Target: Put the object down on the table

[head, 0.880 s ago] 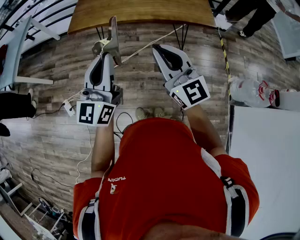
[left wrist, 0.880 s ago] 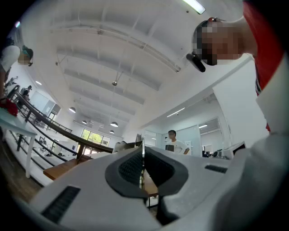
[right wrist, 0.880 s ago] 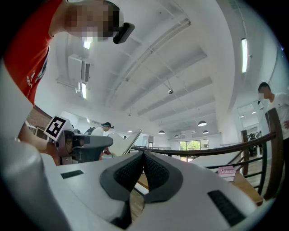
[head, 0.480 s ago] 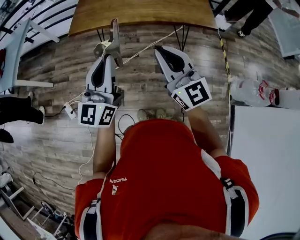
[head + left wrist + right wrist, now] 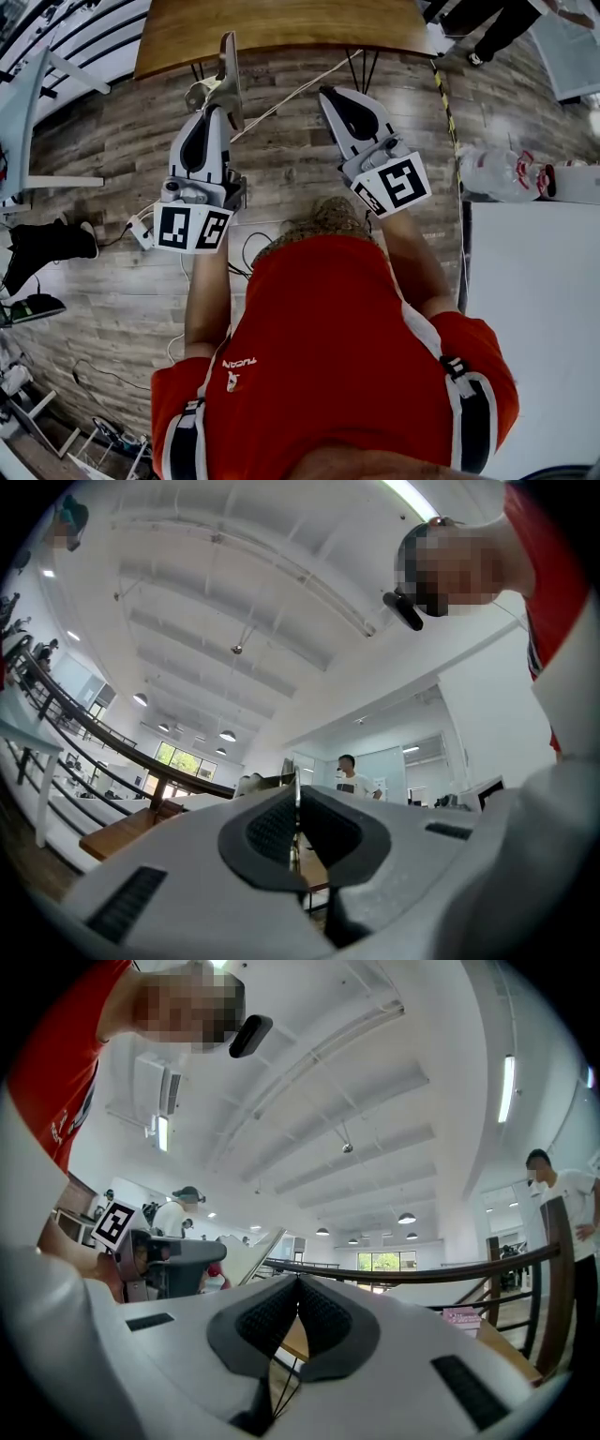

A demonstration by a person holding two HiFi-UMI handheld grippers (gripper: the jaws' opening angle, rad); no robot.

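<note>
The left hand-held gripper (image 5: 217, 105) was clamped on a thin grey metal piece (image 5: 224, 70). Its pads pressed on either face of the sheet, which stood edge-on between them in the left gripper view. The piece stuck out beyond the jaws, and in the head view its far tip overlapped the near edge of the wooden worktop (image 5: 281, 23) (how high it hung over that edge could not be told). The right hand-held gripper (image 5: 331, 94) had its jaws together with nothing between them. It was held beside the left one and apart from it, its tips just short of the same edge. The visible strip of the worktop showed plain brown wood. Below both grippers lay plank floor (image 5: 112, 141), with cables (image 5: 246, 246) trailing near the person. A white panel (image 5: 530, 309) bounded the right side, and a black shoe (image 5: 52, 246) lay well off to the left.
</note>
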